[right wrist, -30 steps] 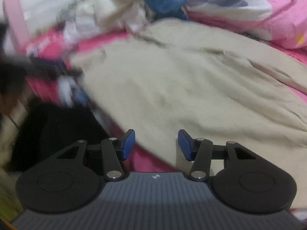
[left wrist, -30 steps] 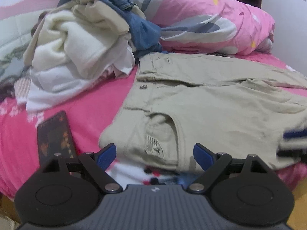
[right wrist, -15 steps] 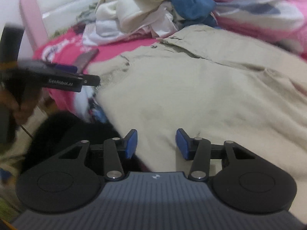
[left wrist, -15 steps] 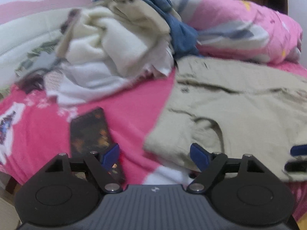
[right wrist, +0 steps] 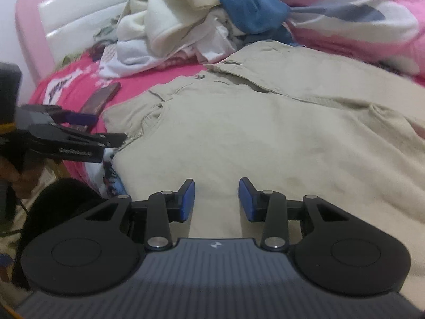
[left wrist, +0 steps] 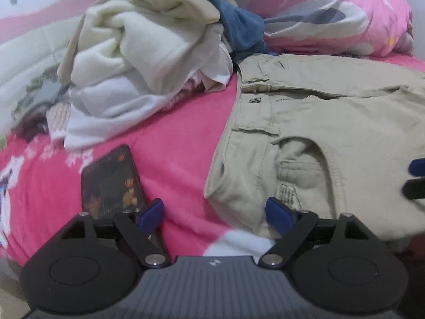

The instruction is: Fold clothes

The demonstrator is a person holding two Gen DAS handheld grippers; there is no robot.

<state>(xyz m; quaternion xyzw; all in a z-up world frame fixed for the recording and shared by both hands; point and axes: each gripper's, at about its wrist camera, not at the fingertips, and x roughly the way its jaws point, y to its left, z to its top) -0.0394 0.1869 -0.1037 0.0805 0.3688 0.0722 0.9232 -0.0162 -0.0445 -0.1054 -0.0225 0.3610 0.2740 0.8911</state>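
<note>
Khaki trousers (left wrist: 332,122) lie spread flat on the pink bed sheet (left wrist: 172,138), waistband towards the clothes pile. My left gripper (left wrist: 215,210) hovers low at the near waist corner. Its jaws are opening, and that corner lies by the right pad (left wrist: 279,212) without being pinched. From the right wrist view, the left gripper (right wrist: 106,130) reaches in from the left at the trousers' (right wrist: 265,122) edge. My right gripper (right wrist: 216,196) is over the near hem of the trousers. Its jaws are closing with fabric below them, and the pads do not press on it. Its tip (left wrist: 417,178) shows at the right edge.
A heap of cream, white and blue clothes (left wrist: 138,61) sits behind the trousers. A dark phone (left wrist: 109,183) lies on the sheet left of my left gripper. A pink quilt (left wrist: 332,13) fills the back right. A padded headboard (right wrist: 74,24) closes the left end of the bed.
Both grippers have sunk closer to the trousers. The left one swung left and back to the waist corner. The right one's jaws have narrowed over the fabric.
</note>
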